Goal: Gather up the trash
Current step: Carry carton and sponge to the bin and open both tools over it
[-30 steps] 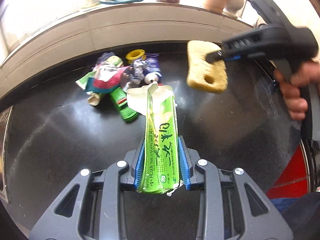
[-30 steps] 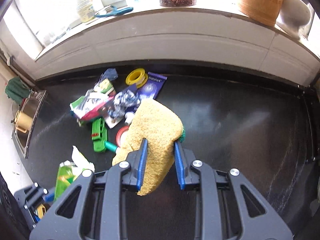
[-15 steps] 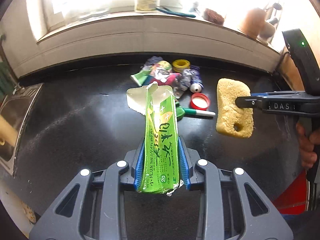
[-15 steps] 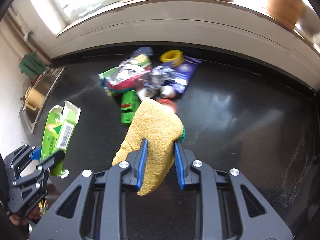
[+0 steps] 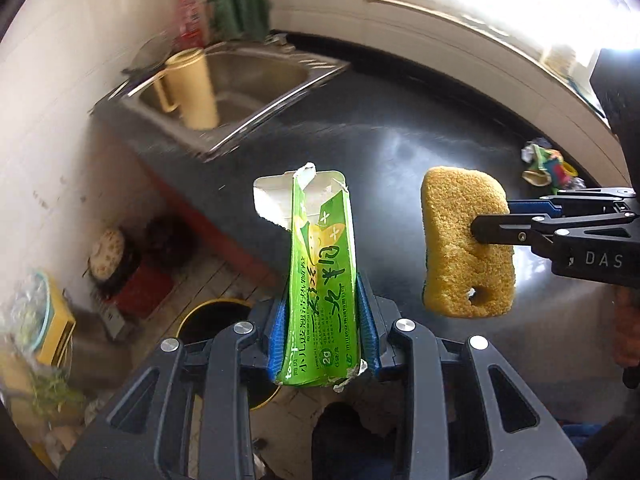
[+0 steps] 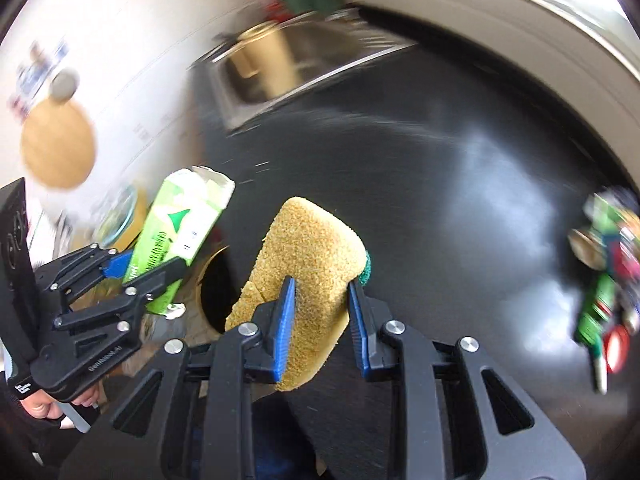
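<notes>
Both grippers loaded, bin below counter edge

Left gripper (image 5: 322, 344) clamps the green carton (image 5: 322, 280); right gripper (image 6: 320, 316) clamps the sponge (image 6: 308, 272). Both hang over the counter (image 5: 400, 152) edge, near the bin (image 5: 204, 312) on the floor. Risk: letting go off-centre drops them beside the bin; the torn carton may slip. Readable: "DAS" on the right gripper's body, "2g" on the carton; other print illegible.

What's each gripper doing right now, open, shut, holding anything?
Left gripper: shut on the green carton.
Right gripper: shut on the yellow sponge.
</notes>
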`<state>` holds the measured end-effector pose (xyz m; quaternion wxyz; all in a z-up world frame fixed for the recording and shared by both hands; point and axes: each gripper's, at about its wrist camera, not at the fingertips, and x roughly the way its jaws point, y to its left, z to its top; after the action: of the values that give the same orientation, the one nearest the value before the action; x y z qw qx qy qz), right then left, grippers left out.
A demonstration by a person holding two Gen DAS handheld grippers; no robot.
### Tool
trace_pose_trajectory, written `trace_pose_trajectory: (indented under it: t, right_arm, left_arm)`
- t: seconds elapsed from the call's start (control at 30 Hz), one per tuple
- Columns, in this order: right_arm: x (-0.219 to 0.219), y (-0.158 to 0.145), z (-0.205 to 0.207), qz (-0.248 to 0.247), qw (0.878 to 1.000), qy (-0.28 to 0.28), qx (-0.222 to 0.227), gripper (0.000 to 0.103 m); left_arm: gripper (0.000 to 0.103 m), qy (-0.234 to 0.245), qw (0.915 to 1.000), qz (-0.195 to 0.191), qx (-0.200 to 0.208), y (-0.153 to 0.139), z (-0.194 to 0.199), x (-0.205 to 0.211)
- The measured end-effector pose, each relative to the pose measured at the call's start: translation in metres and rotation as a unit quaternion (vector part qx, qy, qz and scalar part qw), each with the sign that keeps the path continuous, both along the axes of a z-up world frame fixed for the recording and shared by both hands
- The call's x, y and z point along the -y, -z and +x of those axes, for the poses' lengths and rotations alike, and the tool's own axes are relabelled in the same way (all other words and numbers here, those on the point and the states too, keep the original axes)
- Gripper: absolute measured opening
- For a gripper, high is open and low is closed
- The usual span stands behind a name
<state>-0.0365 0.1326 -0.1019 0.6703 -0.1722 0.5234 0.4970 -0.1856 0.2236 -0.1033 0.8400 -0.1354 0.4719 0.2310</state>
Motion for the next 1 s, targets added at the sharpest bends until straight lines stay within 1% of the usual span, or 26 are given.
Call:
trace_pose_trajectory:
  t: [0.07,0.13,0.17,0.27,0.37,0.53,0.63,0.77,0.83,0.87,0.9,0.93,0.97,1.0]
  right_arm:
    - [-0.041,0.009,-0.028,-0.003,0.998,-0.055,-0.005,0.026]
    - [-0.070,0.019,-0.049,-0.008,0.996,-0.092,-0.012,0.026]
    - [-0.087,0.027,-0.062,-0.014,0.993,-0.114,-0.016,0.026]
    - [-0.121,0.050,-0.088,-0.027,0.987,-0.156,-0.023,0.027]
    - [-0.149,0.070,-0.102,-0.045,0.982,-0.180,-0.021,0.027]
    - [-0.189,0.113,-0.118,-0.088,0.973,-0.212,-0.004,0.027]
    - [-0.205,0.130,-0.126,-0.107,0.969,-0.224,0.003,0.027]
    - [-0.221,0.140,-0.133,-0.113,0.964,-0.240,0.015,0.030]
    - [-0.225,0.140,-0.134,-0.115,0.964,-0.240,0.015,0.036]
    - [-0.230,0.144,-0.134,-0.118,0.963,-0.241,0.008,0.040]
    - [-0.234,0.147,-0.135,-0.123,0.962,-0.243,0.006,0.049]
    - [-0.237,0.147,-0.136,-0.123,0.962,-0.243,0.009,0.061]
    - [-0.242,0.149,-0.139,-0.122,0.962,-0.244,0.016,0.067]
    - [-0.243,0.150,-0.139,-0.123,0.962,-0.245,0.017,0.071]
  left_arm:
    - [0.031,-0.045,0.9989,-0.004,-0.013,0.012,-0.033,-0.023]
    - [0.031,-0.089,0.9957,-0.016,-0.023,0.026,-0.063,-0.044]
    - [0.031,-0.105,0.9939,-0.024,-0.025,0.033,-0.074,-0.052]
    - [0.031,-0.141,0.9884,-0.048,-0.028,0.060,-0.105,-0.075]
    - [0.031,-0.157,0.9853,-0.058,-0.034,0.088,-0.122,-0.092]
    - [0.031,-0.176,0.9802,-0.084,-0.035,0.127,-0.131,-0.115]
    - [0.031,-0.173,0.9803,-0.090,-0.031,0.139,-0.132,-0.118]
    - [0.033,-0.173,0.9797,-0.097,-0.029,0.154,-0.137,-0.123]
    - [0.035,-0.175,0.9791,-0.101,-0.025,0.162,-0.141,-0.126]
    - [0.039,-0.174,0.9791,-0.102,-0.024,0.165,-0.142,-0.127]
    - [0.041,-0.175,0.9787,-0.105,-0.023,0.168,-0.143,-0.129]
    - [0.050,-0.175,0.9781,-0.112,-0.020,0.171,-0.145,-0.130]
    - [0.057,-0.175,0.9781,-0.110,-0.019,0.172,-0.146,-0.131]
    - [0.060,-0.176,0.9787,-0.103,-0.019,0.172,-0.147,-0.131]
